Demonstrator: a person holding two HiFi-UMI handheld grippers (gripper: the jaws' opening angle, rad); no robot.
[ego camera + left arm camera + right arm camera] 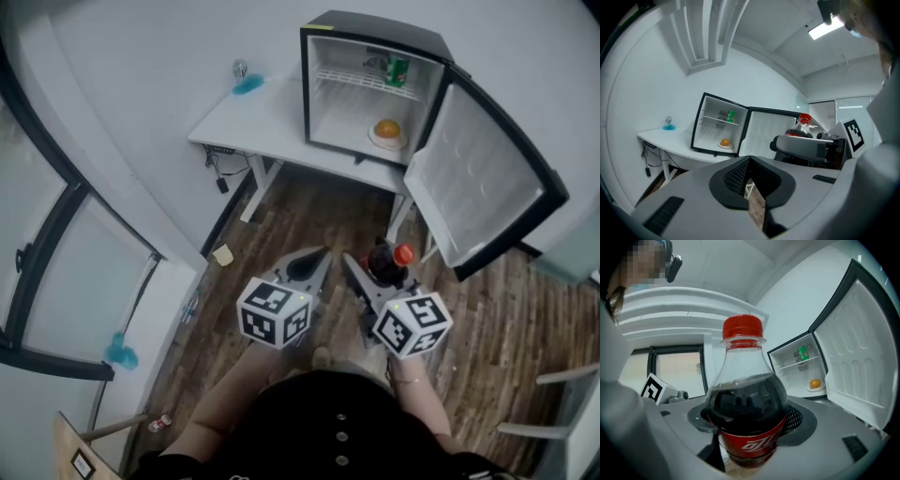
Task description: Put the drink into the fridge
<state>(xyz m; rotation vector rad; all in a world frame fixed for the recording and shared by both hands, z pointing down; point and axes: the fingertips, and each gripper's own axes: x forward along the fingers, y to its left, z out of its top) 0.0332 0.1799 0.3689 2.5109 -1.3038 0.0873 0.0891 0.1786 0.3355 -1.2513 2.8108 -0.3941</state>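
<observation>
Drink bottle (745, 399) clamped in right gripper (373, 272); left gripper (317, 262) closed, empty; fridge (375, 34) open

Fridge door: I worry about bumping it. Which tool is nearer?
Right. The right tool, shut on the cola bottle, lies near the lower corner of the open fridge door; the left tool lies farther left.

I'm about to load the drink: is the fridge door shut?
No, the fridge door stands swung wide open, baring the green can on the upper shelf inside the fridge.
</observation>
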